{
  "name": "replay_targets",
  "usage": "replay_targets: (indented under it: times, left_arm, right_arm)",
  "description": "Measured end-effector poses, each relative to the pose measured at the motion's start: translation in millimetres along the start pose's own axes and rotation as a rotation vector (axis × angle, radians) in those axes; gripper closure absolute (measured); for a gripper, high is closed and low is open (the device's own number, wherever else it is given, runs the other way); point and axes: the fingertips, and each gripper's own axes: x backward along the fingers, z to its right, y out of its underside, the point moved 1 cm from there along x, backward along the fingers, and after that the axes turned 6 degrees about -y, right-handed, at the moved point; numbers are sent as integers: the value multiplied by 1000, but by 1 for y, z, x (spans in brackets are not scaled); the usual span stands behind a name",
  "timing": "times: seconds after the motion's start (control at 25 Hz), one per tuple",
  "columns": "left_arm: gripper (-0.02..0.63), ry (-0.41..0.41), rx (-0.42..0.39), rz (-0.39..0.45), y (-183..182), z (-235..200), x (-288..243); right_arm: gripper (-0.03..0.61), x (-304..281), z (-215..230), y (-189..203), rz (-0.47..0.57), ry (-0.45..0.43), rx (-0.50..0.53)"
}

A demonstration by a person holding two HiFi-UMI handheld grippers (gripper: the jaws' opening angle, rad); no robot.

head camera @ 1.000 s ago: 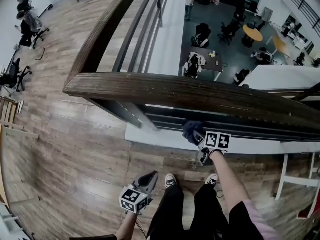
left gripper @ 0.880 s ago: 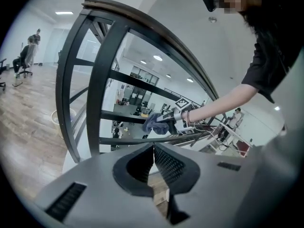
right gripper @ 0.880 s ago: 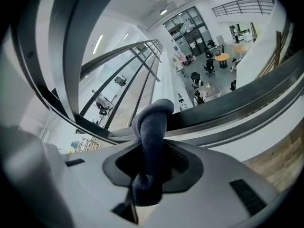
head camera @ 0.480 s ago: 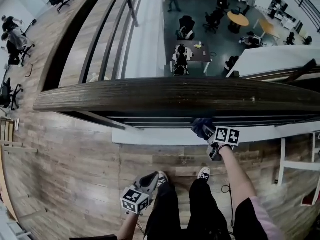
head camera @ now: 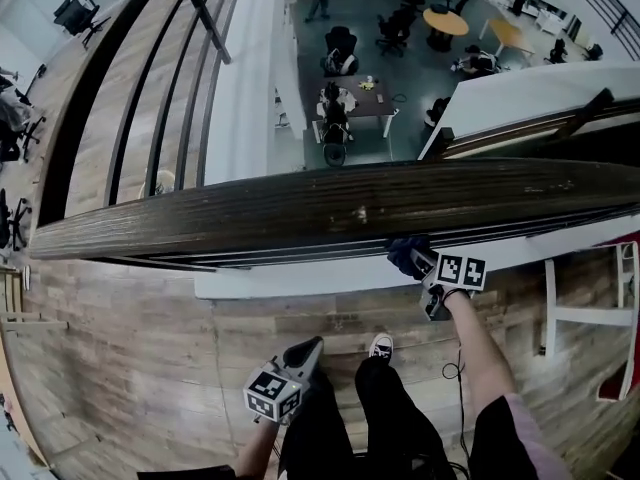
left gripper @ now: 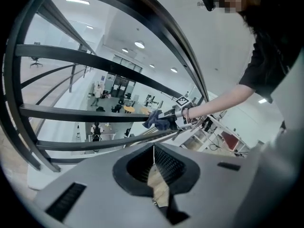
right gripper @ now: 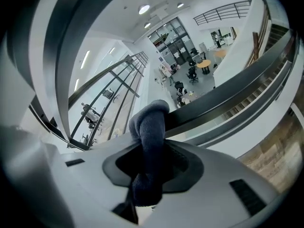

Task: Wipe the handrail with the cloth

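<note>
Clamping the cloth (right gripper: 149, 137) in our right gripper (head camera: 420, 264), we have it at the near lower edge of the wooden handrail (head camera: 330, 206) — the rail runs crosswise just ahead of the jaws, most of it leftward. Our left gripper (head camera: 305, 350) hangs well back, jaws together, empty.

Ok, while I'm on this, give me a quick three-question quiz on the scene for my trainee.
1. True or false: the left hand-held gripper is shut on the cloth.
2. What colour is the cloth? A) white B) dark blue C) yellow
3. Fill in: in the head view, the ____ hand-held gripper is up at the near edge of the wooden handrail.
Key: 1 false: its jaws are together on nothing, and the right hand-held gripper has the cloth. 2 B. 3 right.
</note>
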Motion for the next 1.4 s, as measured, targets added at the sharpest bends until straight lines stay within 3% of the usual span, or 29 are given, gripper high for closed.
replay_targets:
  times: [0.4, 0.8, 1.04, 1.24, 1.4]
  left_arm:
    - [609, 51, -39, -36, -13, 96, -107]
    - [609, 55, -50, -71, -18, 135, -134]
    - [609, 41, -53, -77, -20, 136, -127]
    - [609, 25, -59, -37, -38, 136, -103]
    - [609, 38, -40, -3, -42, 137, -72]
  right_arm:
    - [474, 110, 156, -61, 78, 75, -41]
    - [474, 186, 247, -101, 157, 199, -92]
    - [474, 190, 241, -99, 189, 185, -118]
    - [474, 199, 193, -76, 217, 116, -126]
    - [474, 208, 134, -30, 220, 54, -136]
